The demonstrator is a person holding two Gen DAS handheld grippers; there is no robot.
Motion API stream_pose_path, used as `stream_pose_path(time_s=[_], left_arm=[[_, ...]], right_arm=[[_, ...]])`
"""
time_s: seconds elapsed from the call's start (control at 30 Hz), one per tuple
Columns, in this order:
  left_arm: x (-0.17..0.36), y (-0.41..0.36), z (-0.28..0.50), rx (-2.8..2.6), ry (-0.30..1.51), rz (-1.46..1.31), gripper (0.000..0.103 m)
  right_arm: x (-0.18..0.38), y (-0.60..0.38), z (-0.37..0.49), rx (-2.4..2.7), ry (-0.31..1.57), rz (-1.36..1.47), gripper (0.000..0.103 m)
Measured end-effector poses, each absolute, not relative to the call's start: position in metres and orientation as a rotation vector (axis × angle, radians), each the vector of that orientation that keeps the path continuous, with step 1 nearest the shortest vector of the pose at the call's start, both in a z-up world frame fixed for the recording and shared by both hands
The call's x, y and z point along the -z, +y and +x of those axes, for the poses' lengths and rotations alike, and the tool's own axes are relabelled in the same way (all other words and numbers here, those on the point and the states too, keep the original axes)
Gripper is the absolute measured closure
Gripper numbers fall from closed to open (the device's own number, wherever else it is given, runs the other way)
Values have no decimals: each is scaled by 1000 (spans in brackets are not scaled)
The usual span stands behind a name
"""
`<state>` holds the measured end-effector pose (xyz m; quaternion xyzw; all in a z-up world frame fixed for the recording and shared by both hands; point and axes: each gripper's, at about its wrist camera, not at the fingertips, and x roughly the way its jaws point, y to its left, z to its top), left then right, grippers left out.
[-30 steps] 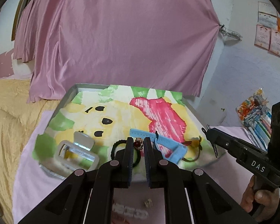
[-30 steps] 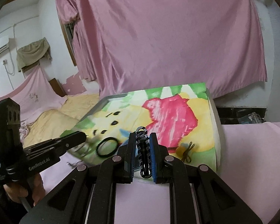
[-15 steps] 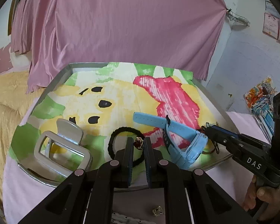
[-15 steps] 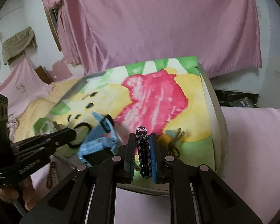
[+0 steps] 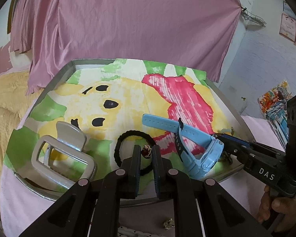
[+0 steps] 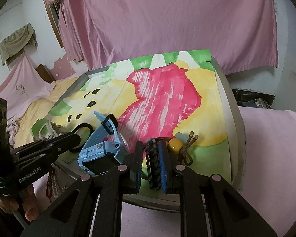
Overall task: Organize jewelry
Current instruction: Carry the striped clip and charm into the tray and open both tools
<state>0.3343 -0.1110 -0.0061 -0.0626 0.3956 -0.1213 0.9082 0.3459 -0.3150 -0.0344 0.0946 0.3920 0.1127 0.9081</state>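
A metal tray [image 5: 55, 79] lined with a cartoon-print cloth holds a silver claw clip [image 5: 63, 154], a black hair tie [image 5: 126, 136], a blue watch [image 5: 189, 138] and a yellow bead on a cord [image 6: 174, 146]. My left gripper [image 5: 146, 155] is shut on a small gold ring with a red stone [image 5: 147, 151], low over the hair tie at the tray's near edge. My right gripper [image 6: 151, 154] is shut on a black-and-white braided bracelet [image 6: 153, 160], between the watch [image 6: 100, 152] and the bead. Its tip [image 5: 221, 140] reaches in beside the watch.
The tray rests on a pink cloth [image 6: 276, 138]. Loose pieces lie in front of it: a small gold item [image 5: 168, 224] and red and white beads [image 6: 51, 181]. A pink curtain [image 5: 128, 29] hangs behind. A hand [image 5: 278, 205] grips the right handle.
Both grippers have come down and forward toward the tray's near edge, each keeping its piece. The tray and its items now look larger and closer.
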Motion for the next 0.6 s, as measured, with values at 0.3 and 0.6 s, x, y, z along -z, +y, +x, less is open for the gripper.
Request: stream_pose_path(time_s=[0.3,0.6], left_arm=[[0,-107,329,236,778,-121,92],[-4,-109,325,243,757,-108,86]], right_arm=[[23,-320,332,-218,726,203,69],[16,-327,323,-202,665,214,64]])
